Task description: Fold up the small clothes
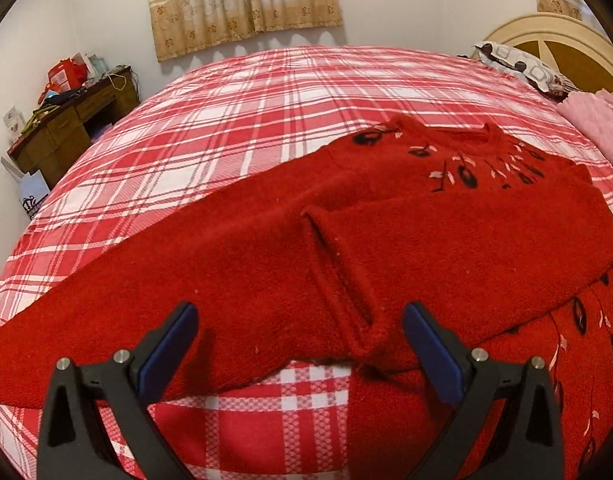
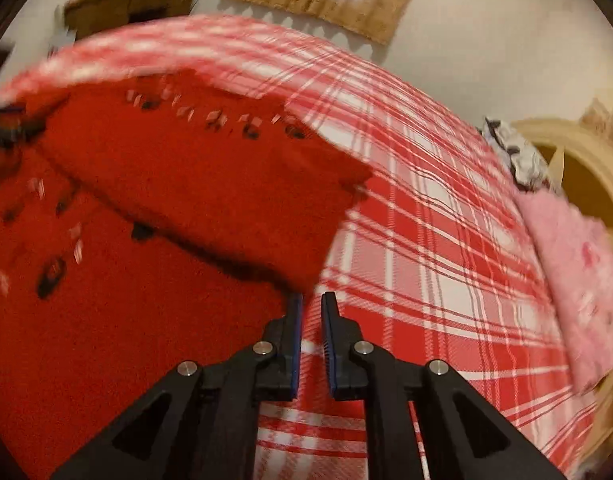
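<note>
A red fleece sweater (image 1: 446, 248) with black and white flower embroidery lies on the red plaid bed sheet (image 1: 234, 120). One sleeve (image 1: 166, 292) is folded across its body. My left gripper (image 1: 301, 320) is open wide just above the sweater's near edge, and the sleeve's cuff (image 1: 346, 304) lies between its blue pads without touching them. In the blurred right wrist view, my right gripper (image 2: 312, 300) is shut to a thin slit with nothing seen in it. It sits beside the sweater's (image 2: 194, 200) right edge, over bare sheet (image 2: 426, 240).
A pink cloth (image 1: 598, 132) lies at the bed's right end, below a patterned pillow (image 1: 518, 64) and a cream headboard (image 1: 566, 40). A cluttered wooden desk (image 1: 74, 120) and a paper bag (image 1: 32, 196) stand left of the bed. A curtain (image 1: 242, 0) hangs on the far wall.
</note>
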Tool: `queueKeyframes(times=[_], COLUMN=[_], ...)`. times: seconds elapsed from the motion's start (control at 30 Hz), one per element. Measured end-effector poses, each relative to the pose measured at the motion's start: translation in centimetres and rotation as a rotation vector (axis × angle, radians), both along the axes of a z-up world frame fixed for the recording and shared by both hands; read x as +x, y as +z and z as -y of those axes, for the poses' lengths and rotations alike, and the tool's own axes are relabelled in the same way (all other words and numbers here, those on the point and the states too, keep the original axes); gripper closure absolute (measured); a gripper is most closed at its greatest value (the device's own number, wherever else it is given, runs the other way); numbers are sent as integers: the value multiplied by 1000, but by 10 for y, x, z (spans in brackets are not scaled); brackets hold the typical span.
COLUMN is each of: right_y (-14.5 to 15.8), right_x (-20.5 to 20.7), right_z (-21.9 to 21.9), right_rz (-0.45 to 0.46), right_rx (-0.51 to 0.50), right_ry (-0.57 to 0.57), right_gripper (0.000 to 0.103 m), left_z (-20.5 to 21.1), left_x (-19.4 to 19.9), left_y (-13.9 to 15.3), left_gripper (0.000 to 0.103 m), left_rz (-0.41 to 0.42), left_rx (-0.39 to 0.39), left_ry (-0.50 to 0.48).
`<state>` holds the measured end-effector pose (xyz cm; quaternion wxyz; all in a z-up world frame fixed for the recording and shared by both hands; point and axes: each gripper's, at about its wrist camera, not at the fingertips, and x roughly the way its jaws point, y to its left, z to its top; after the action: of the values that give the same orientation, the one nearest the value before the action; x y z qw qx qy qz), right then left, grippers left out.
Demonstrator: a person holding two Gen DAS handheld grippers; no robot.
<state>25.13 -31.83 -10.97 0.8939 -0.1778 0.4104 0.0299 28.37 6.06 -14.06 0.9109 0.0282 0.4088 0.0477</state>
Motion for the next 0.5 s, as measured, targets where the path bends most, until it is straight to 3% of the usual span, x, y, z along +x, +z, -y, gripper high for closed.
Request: queueKeyframes(times=[0.1,0.27,0.37,0.43,0.5], right_y=[20,8,-18,-36,-29], right_x=[17,83,129,156,165], right_z=[9,2,9,25,29], right_rz=[39,-68,-130,-181,-138], right_rx=[142,358,344,397,376], right_ry=[-36,-50,-172,-247,-287], right_gripper=[94,93,93,94,94], left_z=[-1,1,3,5,5], left_x=[1,0,-3,-5,-4], left_y=[-1,0,-1,-1,-1], left_gripper=[0,0,0,0,0], left_rz=[1,14,23,29,30], left_rx=[-17,-8,7,22,27], left_ry=[3,8,9,8,6])
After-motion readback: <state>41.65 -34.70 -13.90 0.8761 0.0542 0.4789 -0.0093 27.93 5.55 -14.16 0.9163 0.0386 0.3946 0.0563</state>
